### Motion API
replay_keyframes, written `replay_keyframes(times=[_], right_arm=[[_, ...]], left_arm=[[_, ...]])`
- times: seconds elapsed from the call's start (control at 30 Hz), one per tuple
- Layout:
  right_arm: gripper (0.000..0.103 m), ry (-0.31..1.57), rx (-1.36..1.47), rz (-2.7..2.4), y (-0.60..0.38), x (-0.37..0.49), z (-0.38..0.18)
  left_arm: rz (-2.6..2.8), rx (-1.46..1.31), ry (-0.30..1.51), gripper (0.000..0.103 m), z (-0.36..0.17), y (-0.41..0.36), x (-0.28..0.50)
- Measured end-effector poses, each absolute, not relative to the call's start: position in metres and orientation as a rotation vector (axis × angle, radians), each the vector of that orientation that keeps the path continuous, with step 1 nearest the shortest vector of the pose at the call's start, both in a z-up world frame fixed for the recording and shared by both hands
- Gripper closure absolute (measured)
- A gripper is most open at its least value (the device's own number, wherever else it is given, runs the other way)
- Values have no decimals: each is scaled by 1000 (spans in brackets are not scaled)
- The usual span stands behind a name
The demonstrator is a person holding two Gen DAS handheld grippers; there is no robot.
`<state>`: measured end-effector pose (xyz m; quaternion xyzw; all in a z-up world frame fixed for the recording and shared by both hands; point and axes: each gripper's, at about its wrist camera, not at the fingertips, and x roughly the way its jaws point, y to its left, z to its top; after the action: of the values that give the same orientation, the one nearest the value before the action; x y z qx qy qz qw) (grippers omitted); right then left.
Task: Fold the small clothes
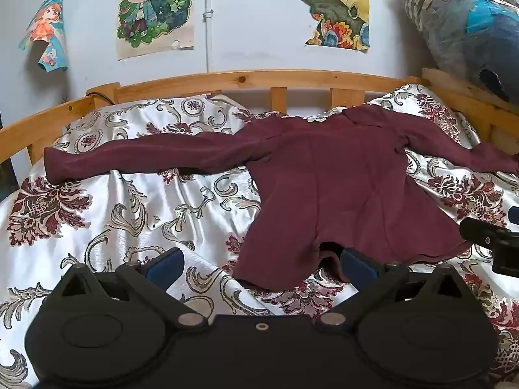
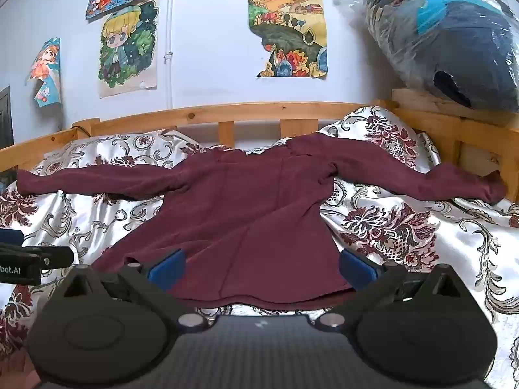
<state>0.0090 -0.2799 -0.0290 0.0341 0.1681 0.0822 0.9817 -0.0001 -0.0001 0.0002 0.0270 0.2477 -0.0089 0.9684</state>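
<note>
— How many garments lie on the bed (image 2: 421,243)?
— One maroon top (image 2: 253,214).
— And pictures on the wall?
— Five drawings (image 2: 128,47), plus one bagged bundle (image 2: 454,42).

The left gripper (image 1: 261,264) is black plastic with two blue fingers (image 1: 165,264). It has round bumps and shiny silver screws. The right gripper (image 2: 261,265) looks the same. White letters "bot.AI" show on the black side.

Left wrist view: shirt (image 1: 340,191) sleeve at 3 o'clock cut off by the frame edge; hem partly hidden behind a claw finger (image 1: 356,267). Right wrist view: bed rail (image 2: 259,113) partly hidden.
</note>
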Motion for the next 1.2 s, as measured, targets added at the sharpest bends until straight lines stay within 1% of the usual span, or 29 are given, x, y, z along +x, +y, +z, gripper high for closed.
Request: replay_keyframes(times=[0.53,1.2], right_arm=[[0,338,67,167,-279,10,-29],[0,335,67,168,-279,9,-29]], left_arm=[[-16,50,500,1,-6,-1,-3],[-21,52,501,1,-2,2,-2]])
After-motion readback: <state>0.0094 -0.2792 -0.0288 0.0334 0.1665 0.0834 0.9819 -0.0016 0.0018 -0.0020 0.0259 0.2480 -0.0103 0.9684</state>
